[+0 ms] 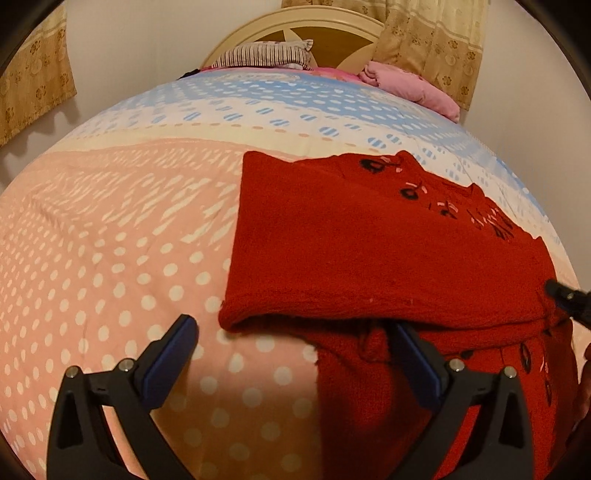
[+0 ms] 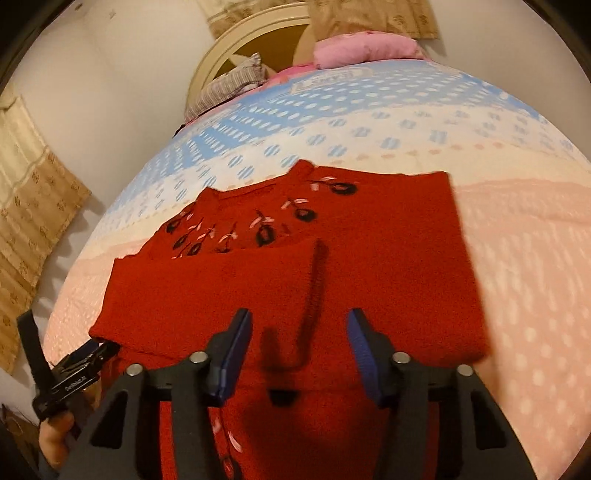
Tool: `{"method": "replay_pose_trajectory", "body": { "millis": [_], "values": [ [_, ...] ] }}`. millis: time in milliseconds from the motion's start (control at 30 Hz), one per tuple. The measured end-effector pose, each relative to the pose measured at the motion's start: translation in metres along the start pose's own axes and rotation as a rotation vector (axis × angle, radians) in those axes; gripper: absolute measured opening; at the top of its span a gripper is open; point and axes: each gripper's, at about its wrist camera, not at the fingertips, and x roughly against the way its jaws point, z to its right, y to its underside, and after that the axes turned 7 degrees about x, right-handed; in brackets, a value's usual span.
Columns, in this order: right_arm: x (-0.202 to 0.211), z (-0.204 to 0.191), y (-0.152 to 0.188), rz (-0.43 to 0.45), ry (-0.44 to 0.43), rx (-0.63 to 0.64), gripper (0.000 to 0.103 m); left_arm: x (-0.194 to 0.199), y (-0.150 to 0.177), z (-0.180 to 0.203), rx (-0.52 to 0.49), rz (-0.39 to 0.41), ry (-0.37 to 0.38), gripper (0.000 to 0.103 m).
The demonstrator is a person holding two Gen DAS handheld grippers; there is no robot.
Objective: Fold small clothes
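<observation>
A small red knitted garment (image 1: 369, 251) with black and pink flower embroidery lies on the bed, its sides folded in over the middle. It also shows in the right wrist view (image 2: 332, 258). My left gripper (image 1: 295, 332) is open and empty, hovering at the garment's near left corner. My right gripper (image 2: 299, 332) is open and empty, just above the garment's near edge. The tip of the right gripper shows in the left wrist view (image 1: 569, 299) at the garment's right side. The left gripper shows in the right wrist view (image 2: 74, 373) at the garment's left corner.
The bed cover (image 1: 110, 240) is pink with white dots near me and blue and white farther off. A striped pillow (image 1: 266, 55) and a pink bundle (image 1: 406, 85) lie by the round headboard (image 1: 332, 26). Curtains (image 1: 33, 77) hang on the walls.
</observation>
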Motion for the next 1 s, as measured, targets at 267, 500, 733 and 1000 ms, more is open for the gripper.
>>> {"method": "replay_pose_trajectory", "body": {
  "millis": [267,500,733,1000],
  "values": [
    [0.006,-0.02,0.002,0.027,0.099,0.132,0.008,0.002,0.0,-0.003,0.008,-0.001,0.011,0.103],
    [0.04,0.001,-0.015,0.101,0.163,0.133,0.007,0.003,0.0,-0.003,0.01,-0.002,0.007,0.103],
    [0.046,0.022,-0.012,0.107,0.173,0.106,0.007,0.001,-0.004,-0.007,0.041,-0.003,0.031,0.103],
    [0.036,0.044,-0.001,0.078,0.224,0.087,0.007,0.002,-0.003,-0.007,0.054,0.001,0.022,0.103]
  ]
}}
